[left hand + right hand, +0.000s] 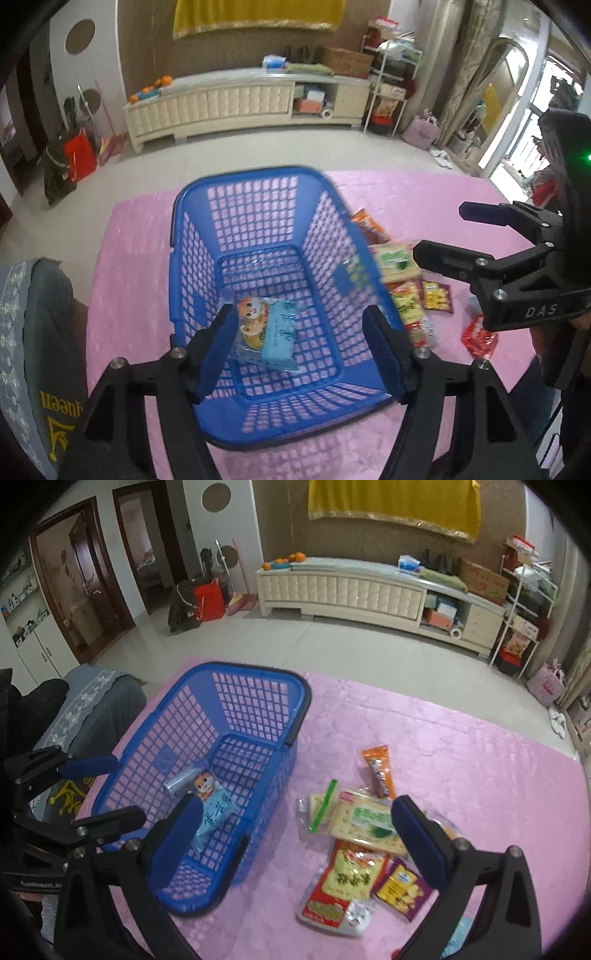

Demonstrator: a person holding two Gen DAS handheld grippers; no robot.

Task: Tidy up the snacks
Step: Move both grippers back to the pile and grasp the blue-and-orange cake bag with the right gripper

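A blue plastic basket (258, 229) stands on the pink table cover (125, 295); it also shows in the right wrist view (236, 716). A light-blue snack packet with an orange cartoon face (267, 330) lies on the basket floor, also seen from the right (212, 806). My left gripper (301, 350) is open and empty above the basket's near end. My right gripper (299, 845) is open and empty, over the table between the basket and a pile of snacks: a cracker pack (365, 821), a red-yellow bag (341, 882), a purple packet (400, 888), an orange stick pack (380, 771).
A red packet (478, 336) lies at the table's right side. A grey cushioned chair (92, 705) stands left of the table. A cream cabinet (354, 587) stands across the tiled floor. The right gripper shows at the left wrist view's right edge (443, 236).
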